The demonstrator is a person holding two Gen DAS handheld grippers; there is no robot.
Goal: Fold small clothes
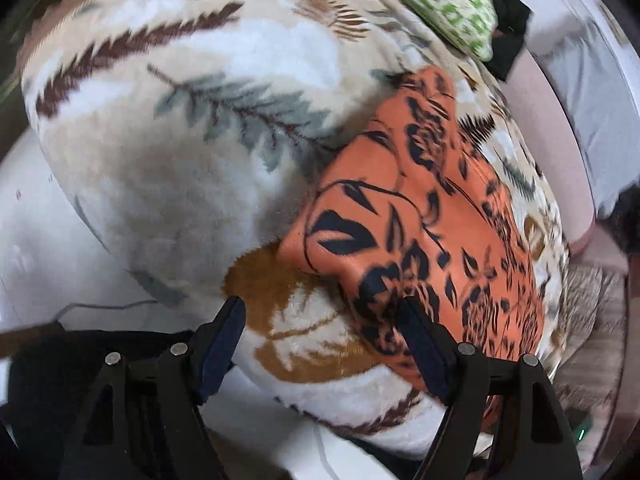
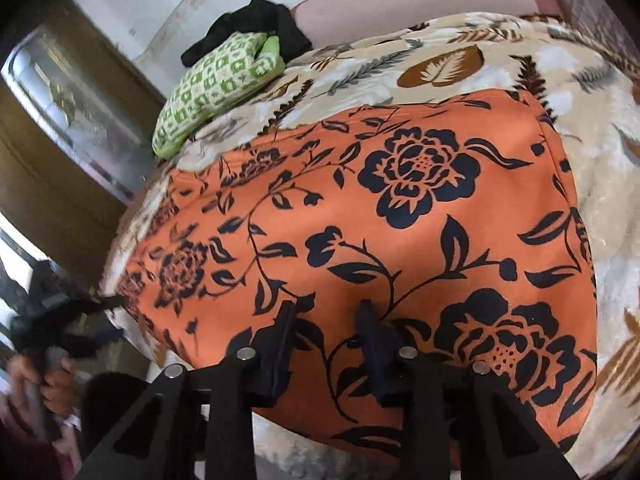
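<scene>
Your right gripper (image 2: 326,310) stands partly open over the orange floral garment (image 2: 400,220), gripping nothing; your left gripper (image 1: 320,310) gapes wide at its near-left edge, above the leaf-print blanket (image 1: 160,140).

A folded garment (image 2: 400,220) lies flat on a blanket (image 2: 580,128) that covers the bed. Behind it, toward the far left corner of the blanket, sits a patterned cushion (image 2: 216,88), with a dark cloth (image 2: 256,20) bunched just behind and touching it. The right tool (image 2: 328,312) hangs over the garment's near edge, the left tool (image 1: 320,312) at its corner.
</scene>
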